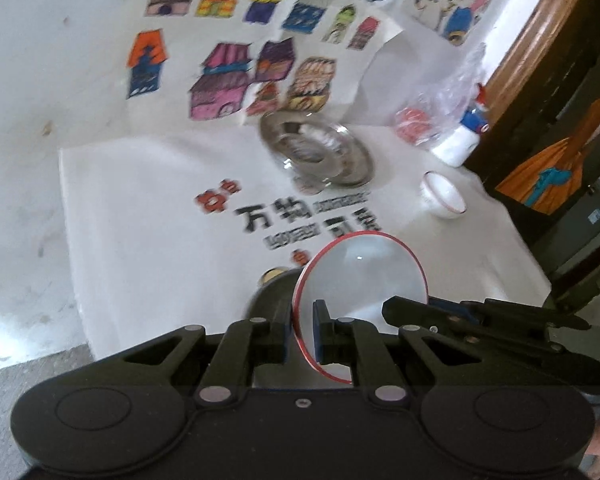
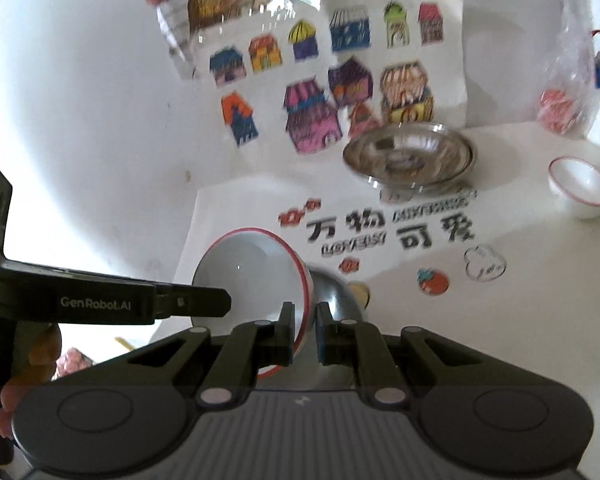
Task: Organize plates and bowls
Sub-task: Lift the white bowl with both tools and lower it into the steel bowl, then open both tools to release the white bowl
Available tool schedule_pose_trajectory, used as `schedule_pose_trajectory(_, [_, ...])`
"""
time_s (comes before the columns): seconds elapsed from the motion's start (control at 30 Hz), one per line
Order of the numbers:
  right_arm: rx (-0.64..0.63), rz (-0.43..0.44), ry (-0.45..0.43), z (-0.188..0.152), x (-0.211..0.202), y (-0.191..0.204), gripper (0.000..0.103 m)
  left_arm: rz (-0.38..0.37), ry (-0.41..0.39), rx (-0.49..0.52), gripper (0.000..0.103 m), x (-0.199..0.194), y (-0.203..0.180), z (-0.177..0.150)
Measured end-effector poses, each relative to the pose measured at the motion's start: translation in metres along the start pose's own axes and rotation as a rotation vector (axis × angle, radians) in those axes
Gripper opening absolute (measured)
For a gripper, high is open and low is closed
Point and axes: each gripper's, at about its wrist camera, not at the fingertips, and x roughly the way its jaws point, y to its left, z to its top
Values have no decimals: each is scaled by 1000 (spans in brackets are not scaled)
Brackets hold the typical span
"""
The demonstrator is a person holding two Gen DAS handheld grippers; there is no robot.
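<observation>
A white bowl with a red rim (image 1: 360, 276) is held tilted above the table, its opening facing the cameras. My left gripper (image 1: 302, 308) is shut on one side of its rim. My right gripper (image 2: 303, 310) is shut on the opposite side of the same white bowl (image 2: 248, 272). Each gripper shows in the other's view: the right gripper (image 1: 396, 305) at the bowl's right edge, the left gripper (image 2: 224, 300) at its left. A rounded grey metal piece (image 2: 334, 292) shows just behind the bowl; whether it touches I cannot tell. Steel dishes (image 2: 408, 156) sit stacked mid-table. A small white bowl (image 2: 580, 188) stands to the right.
White paper sheets with coloured house drawings (image 2: 312, 120) and black lettering (image 2: 392, 228) cover the table. A crumpled clear plastic bag (image 1: 452, 96) and a white bottle (image 1: 460, 144) lie at the right, near a wooden edge (image 1: 540, 28). A clear container (image 2: 240, 12) stands at the back.
</observation>
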Motion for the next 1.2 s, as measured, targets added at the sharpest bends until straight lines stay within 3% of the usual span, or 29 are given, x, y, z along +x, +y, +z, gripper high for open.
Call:
schedule_pose_trajectory(0.53, [-2, -21, 154, -4, 13, -6, 12, 11, 144, 66, 12, 28, 3, -11])
schedule_pose_trajectory(1.2, [-17, -10, 145, -3, 17, -8, 18, 15, 158, 73, 18, 29, 2, -6])
